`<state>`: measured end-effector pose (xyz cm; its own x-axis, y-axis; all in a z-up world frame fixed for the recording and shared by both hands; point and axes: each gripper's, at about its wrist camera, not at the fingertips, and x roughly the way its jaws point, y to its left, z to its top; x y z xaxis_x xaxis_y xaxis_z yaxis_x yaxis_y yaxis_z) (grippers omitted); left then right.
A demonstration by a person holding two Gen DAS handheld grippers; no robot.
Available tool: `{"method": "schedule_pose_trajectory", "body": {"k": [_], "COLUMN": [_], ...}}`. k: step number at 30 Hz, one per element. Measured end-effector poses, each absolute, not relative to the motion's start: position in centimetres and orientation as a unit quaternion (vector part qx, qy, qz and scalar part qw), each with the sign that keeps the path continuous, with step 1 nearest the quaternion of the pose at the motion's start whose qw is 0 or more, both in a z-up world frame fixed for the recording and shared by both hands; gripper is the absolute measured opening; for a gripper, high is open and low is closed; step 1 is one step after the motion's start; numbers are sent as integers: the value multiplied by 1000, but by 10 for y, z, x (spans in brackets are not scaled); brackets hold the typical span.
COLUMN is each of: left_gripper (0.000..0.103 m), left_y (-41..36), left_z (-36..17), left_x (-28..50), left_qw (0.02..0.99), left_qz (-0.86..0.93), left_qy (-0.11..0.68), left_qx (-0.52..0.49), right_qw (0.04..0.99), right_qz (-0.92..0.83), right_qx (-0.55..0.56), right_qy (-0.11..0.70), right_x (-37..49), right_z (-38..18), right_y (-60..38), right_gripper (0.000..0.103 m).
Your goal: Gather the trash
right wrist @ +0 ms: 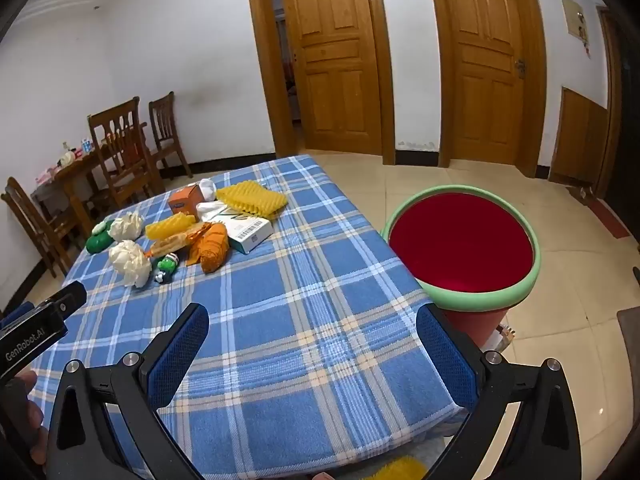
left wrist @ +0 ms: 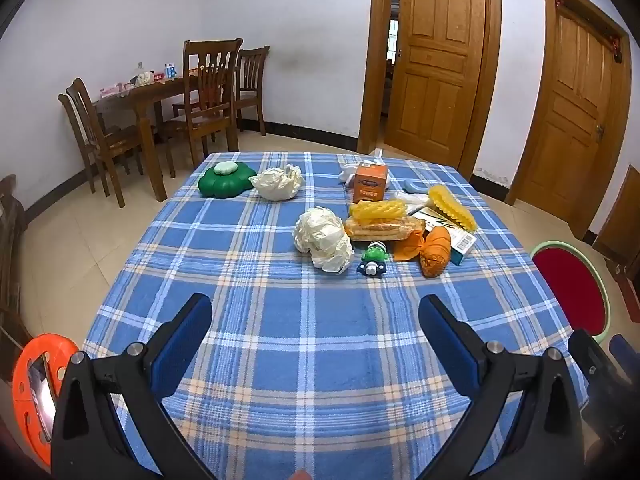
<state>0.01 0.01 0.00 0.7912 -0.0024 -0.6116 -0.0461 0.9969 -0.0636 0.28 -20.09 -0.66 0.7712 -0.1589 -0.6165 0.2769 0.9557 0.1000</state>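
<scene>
Looks like nothing's collected yet. Left tongs (left wrist: 316,336) and right tongs (right wrist: 312,344) both hang wide apart and empty at the bottom of their frames. The bin (right wrist: 536,268), right of centre in the right view, shows only red inside, off the surface's (left wrist: 280,360) edge. The trash sits mid-frame: two crumpled paper wads (left wrist: 323,242) (left wrist: 277,182), an orange wrapper (left wrist: 435,251), yellow foam (left wrist: 376,210), an orange box (left wrist: 371,181). The little green toy (left wrist: 374,259) touches the near wad, easy to snag by mistake.
</scene>
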Motion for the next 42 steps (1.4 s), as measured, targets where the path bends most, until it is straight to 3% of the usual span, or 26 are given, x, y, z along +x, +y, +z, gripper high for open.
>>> {"method": "schedule_pose_trajectory", "body": {"k": [42], "left_gripper": [101], "left_y": [5], "left_z": [-3], "left_x": [-1], "left_qw": [945], "left_qz": [16], "left_qy": [326], "left_qx": [-35], "right_qw": [934], "right_qz": [-118], "right_qx": [94], "right_qy": [323], "right_x": [3], "right_z": [-8], "right_y": [-201], "right_gripper": [103]}}
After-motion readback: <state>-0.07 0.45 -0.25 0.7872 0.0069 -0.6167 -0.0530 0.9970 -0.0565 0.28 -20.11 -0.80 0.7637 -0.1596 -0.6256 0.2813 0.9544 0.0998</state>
